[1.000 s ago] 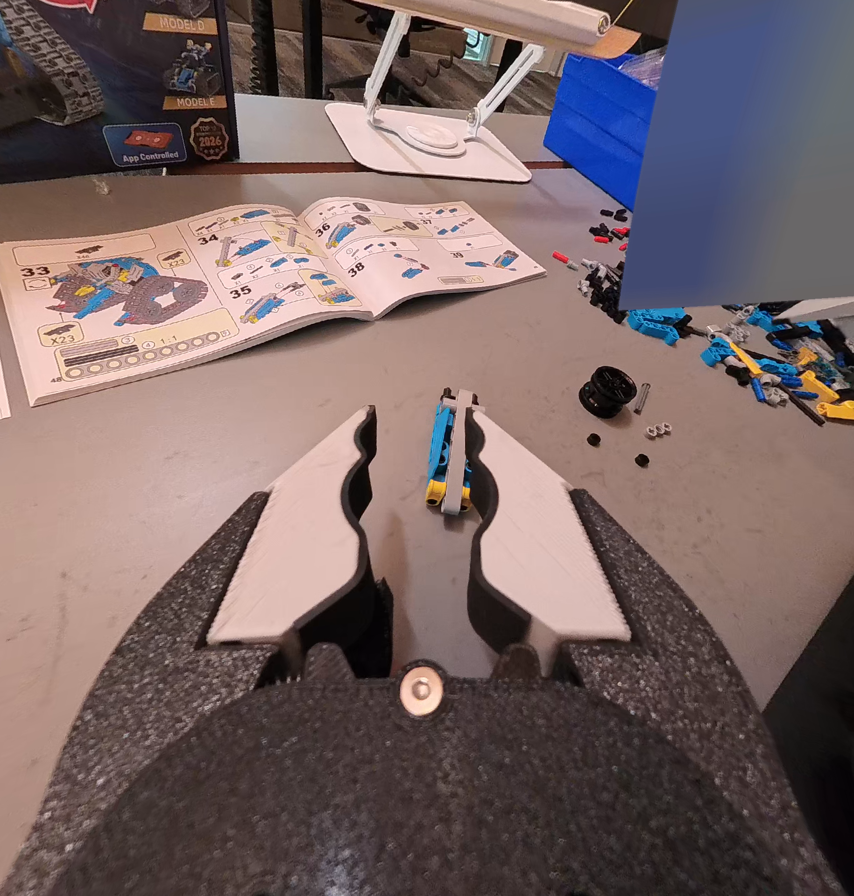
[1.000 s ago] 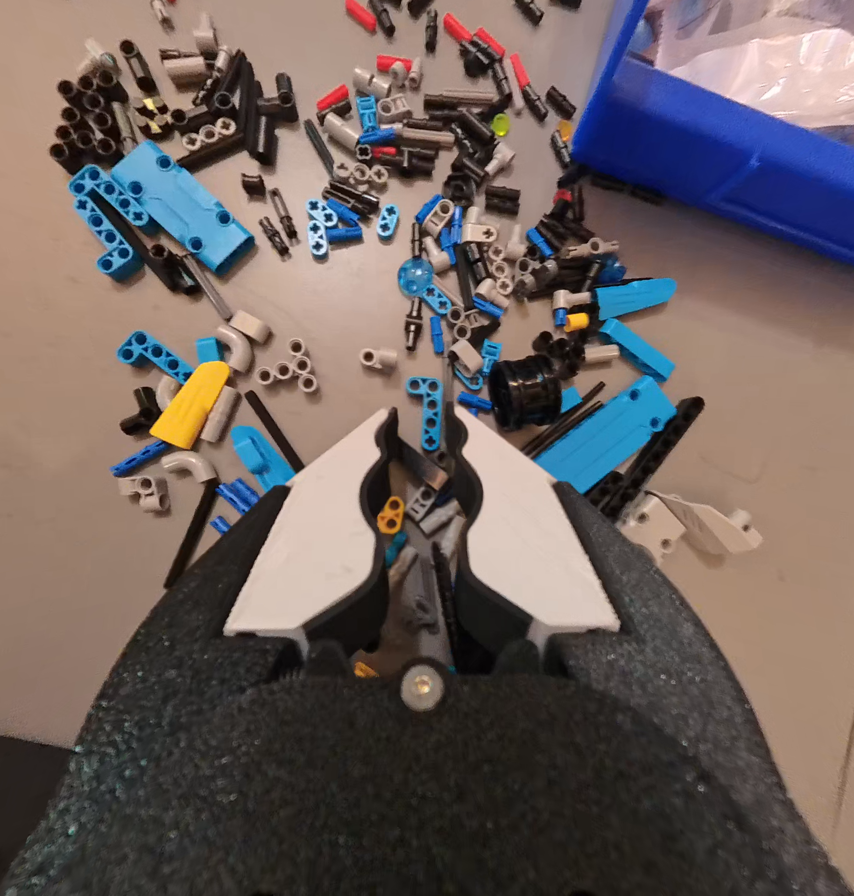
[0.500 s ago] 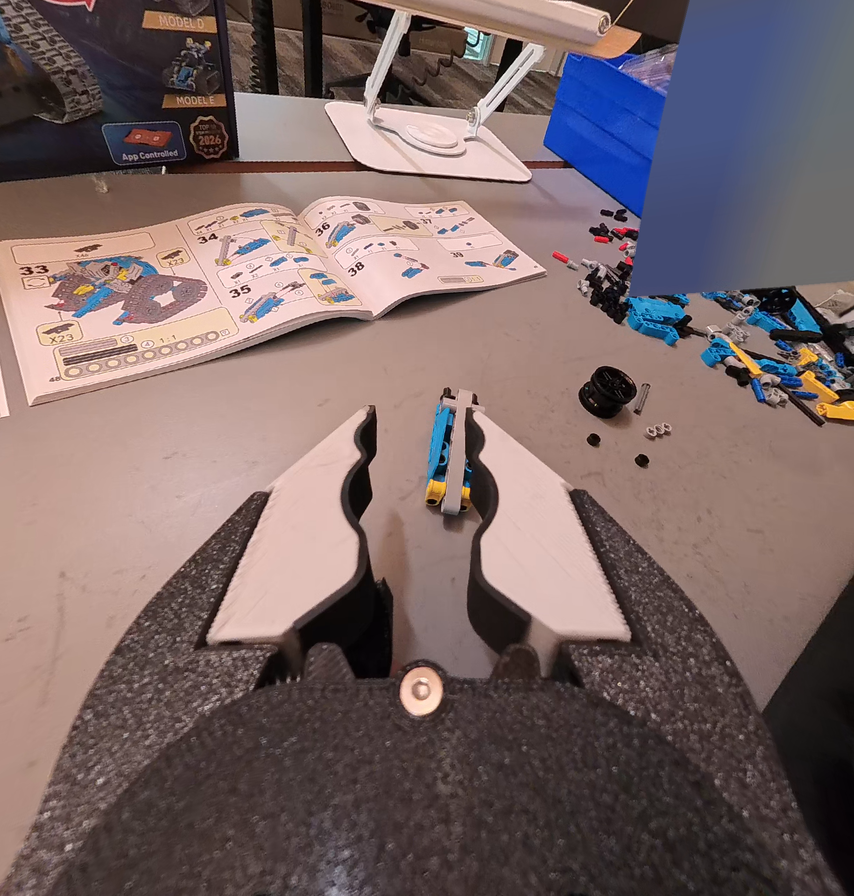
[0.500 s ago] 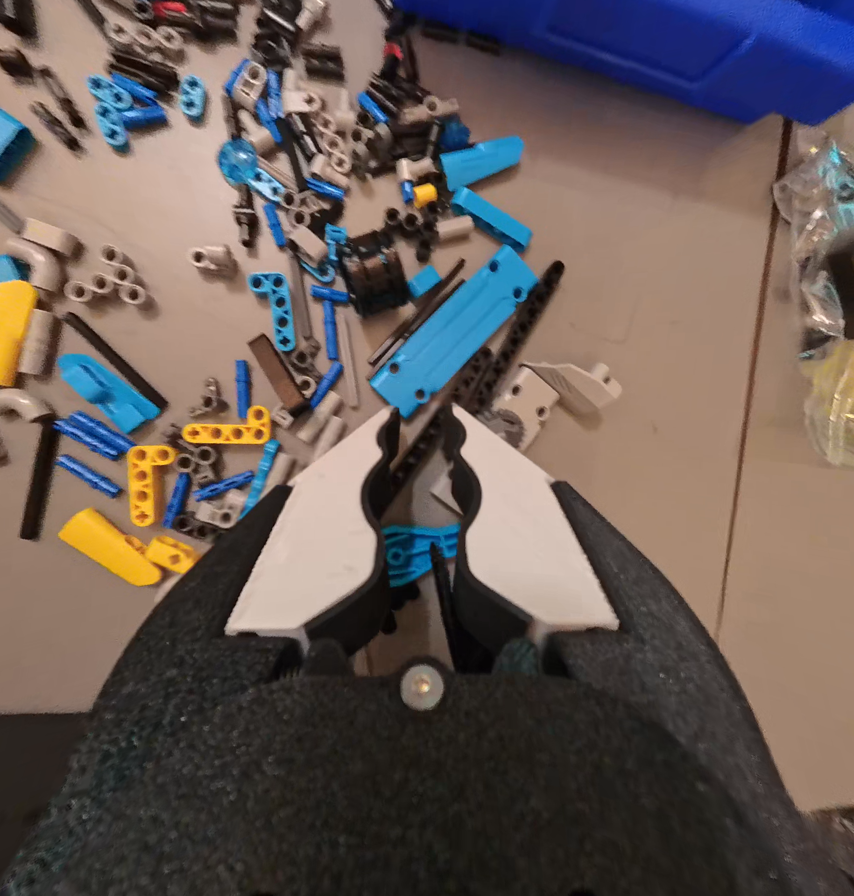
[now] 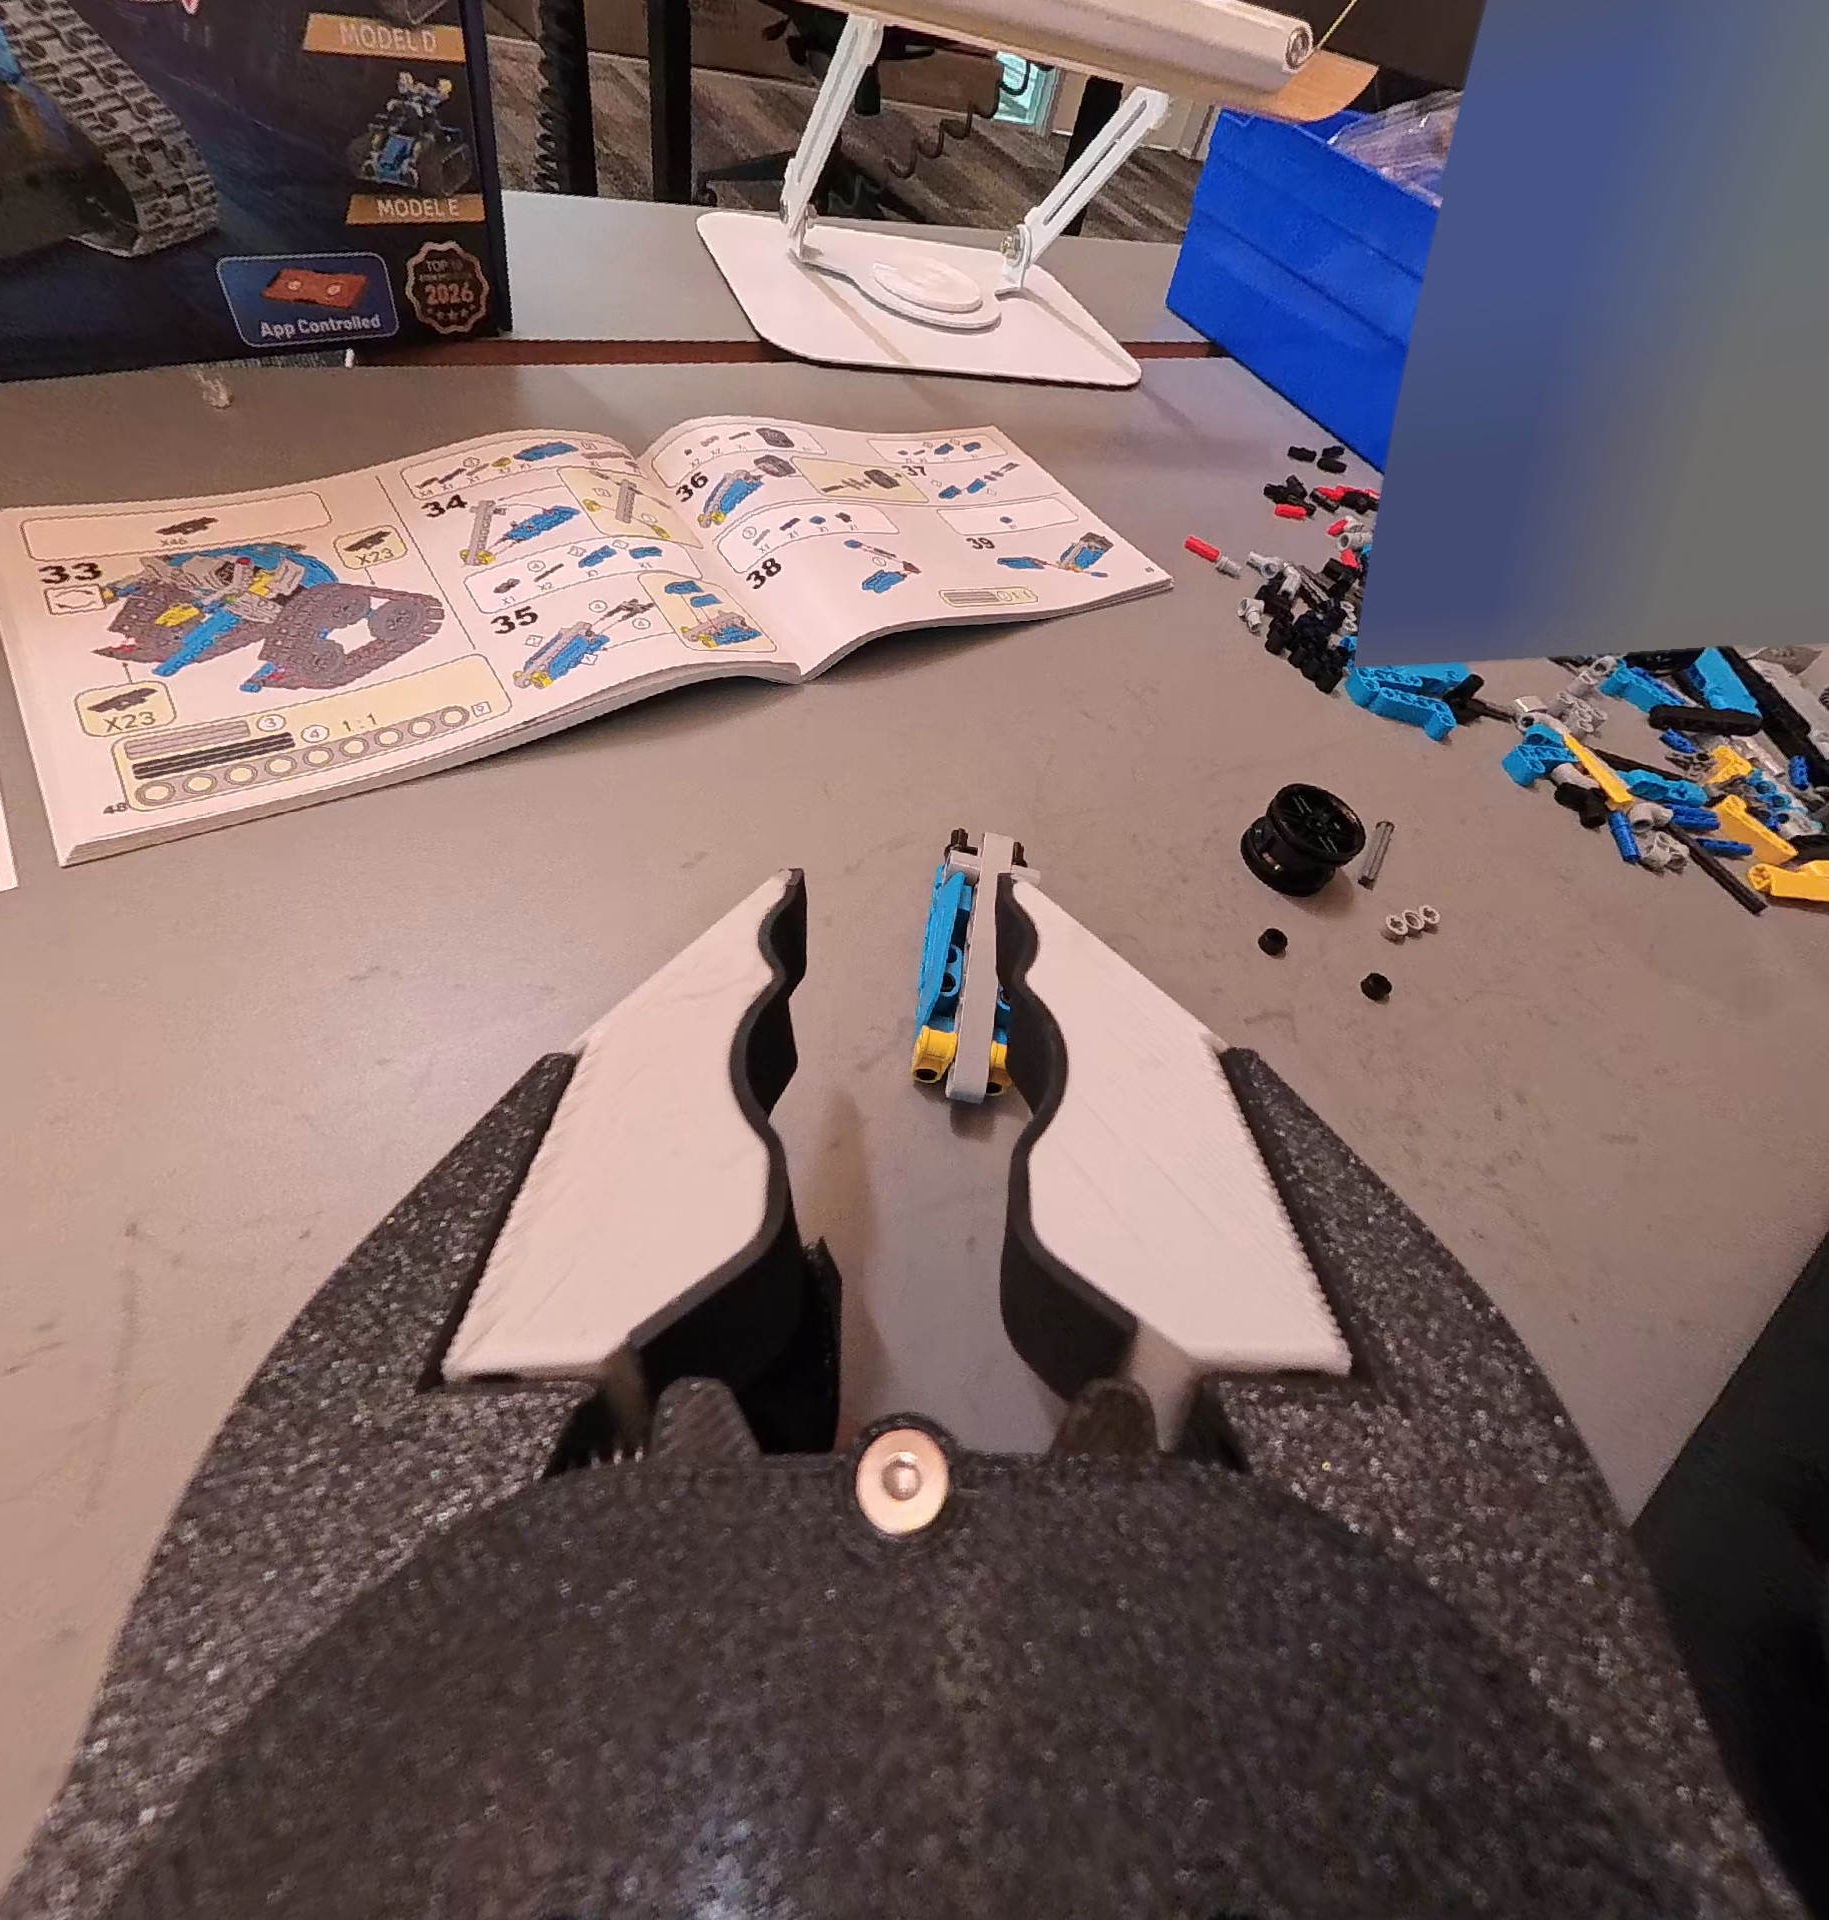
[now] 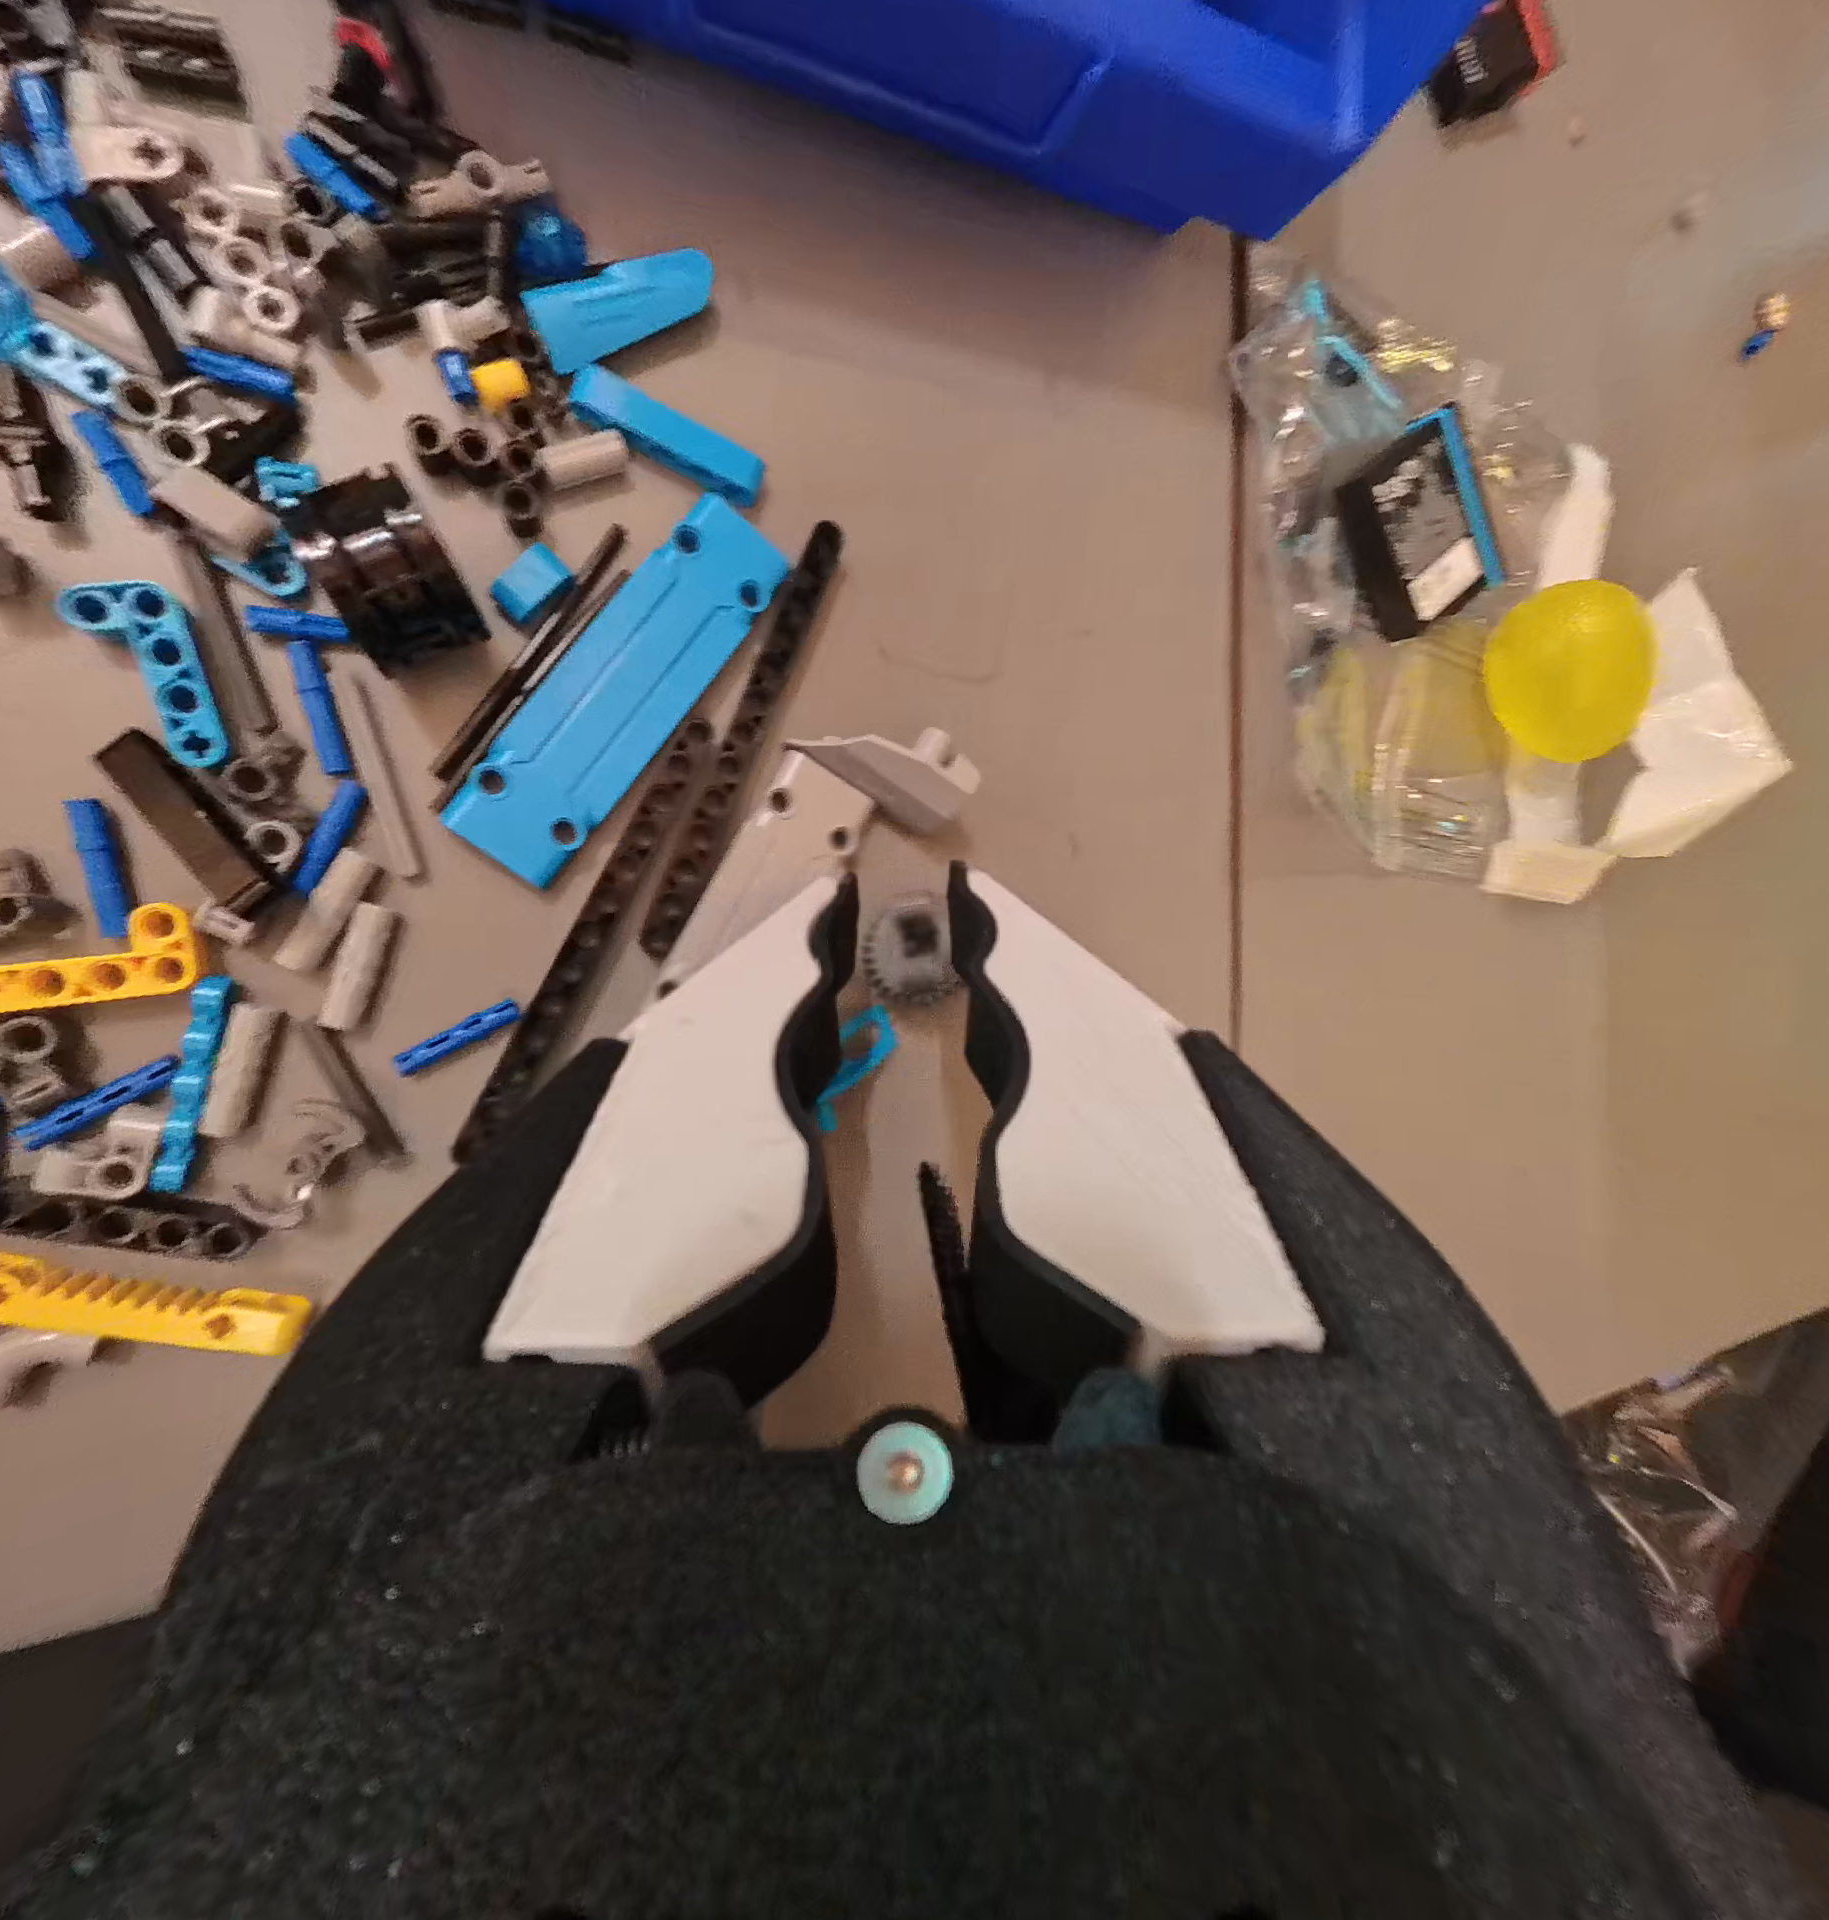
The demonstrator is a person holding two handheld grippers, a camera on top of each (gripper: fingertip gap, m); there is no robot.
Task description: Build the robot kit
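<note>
We are hovering the left hand-held gripper (image 5: 894, 883) low over the grey desk (image 5: 370, 1039) with its fingers spread, the small blue, grey and yellow brick assembly (image 5: 960, 966) lying flat just inside the right finger, apparently touching its pad, long axis pointing away from us along the fingers, yellow end nearest. We are holding the right hand-held gripper (image 6: 897, 881), fingers parted and pinching nothing, above a small dark grey toothed gear (image 6: 910, 951) beside the scattered loose plastic bricks (image 6: 266, 623).
</note>
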